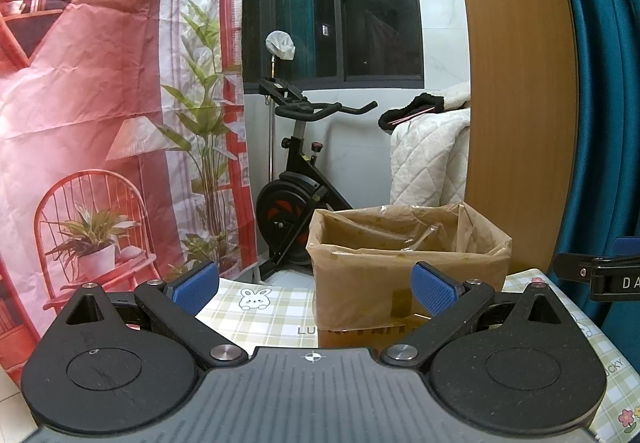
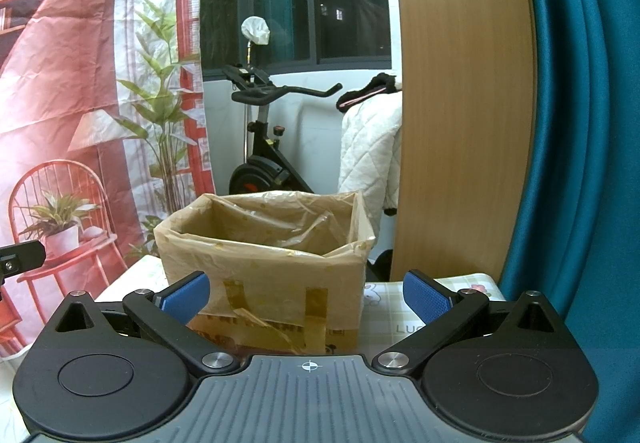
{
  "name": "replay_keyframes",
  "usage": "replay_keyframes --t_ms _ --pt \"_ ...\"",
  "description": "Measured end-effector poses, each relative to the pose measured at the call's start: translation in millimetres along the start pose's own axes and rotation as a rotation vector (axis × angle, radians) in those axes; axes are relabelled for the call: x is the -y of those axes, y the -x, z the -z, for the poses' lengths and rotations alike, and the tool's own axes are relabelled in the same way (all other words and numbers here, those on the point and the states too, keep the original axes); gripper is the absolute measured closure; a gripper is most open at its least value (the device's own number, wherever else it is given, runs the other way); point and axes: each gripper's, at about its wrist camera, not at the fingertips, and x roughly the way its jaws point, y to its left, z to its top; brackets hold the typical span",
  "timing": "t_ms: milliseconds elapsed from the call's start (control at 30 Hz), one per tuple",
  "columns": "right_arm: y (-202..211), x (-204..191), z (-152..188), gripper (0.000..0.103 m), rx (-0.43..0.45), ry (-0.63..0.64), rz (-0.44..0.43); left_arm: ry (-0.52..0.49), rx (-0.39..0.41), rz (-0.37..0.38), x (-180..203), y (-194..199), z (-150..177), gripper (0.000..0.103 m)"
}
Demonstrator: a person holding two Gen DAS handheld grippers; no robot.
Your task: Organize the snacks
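Cardboard box (image 2: pixel 264 263), brown, open-topped, lined with translucent plastic film folded over the rim and taped down at the front with yellowish strips. Standing upright on table (image 2: pixel 400 307), on a pale checked cloth printed with rabbits and flowers. Contents not visible from either view; crumpled liner only. No snack packets discernible.

Left gripper (image 1: pixel 316 289): jaws spread wide, blue pads (image 1: pixel 196 287) well apart, nothing between them. Held low over the tablecloth, box (image 1: pixel 408 263) ahead and to the right of centre, partly behind the right pad.

Right gripper (image 2: pixel 306 297): jaws likewise spread wide, blue pads (image 2: pixel 426 301) apart, nothing held. Box directly ahead, slightly left of centre, near the fingertips but not between them.

Black part of the right gripper visible at the right edge of the left view; black part of the left gripper at the left edge of the right view.

Backdrop (image 1: pixel 100 123): creased red-and-white printed sheet showing chair, lamp, plants. Exercise bike (image 1: pixel 296 183), black, behind the table. Quilted white cover (image 1: pixel 432 159) beside it. Dark window (image 1: pixel 348 3). Wooden panel (image 1: pixel 520 63), upright. Teal curtain (image 1: pixel 604 83) at far right.
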Motion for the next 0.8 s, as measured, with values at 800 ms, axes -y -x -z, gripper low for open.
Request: replay_keyframes --t_ms 800 --pt "1.7 -1.7 0.4 0.000 -0.001 0.004 0.002 0.004 -0.002 -0.001 -1.1 -1.2 1.1 0.000"
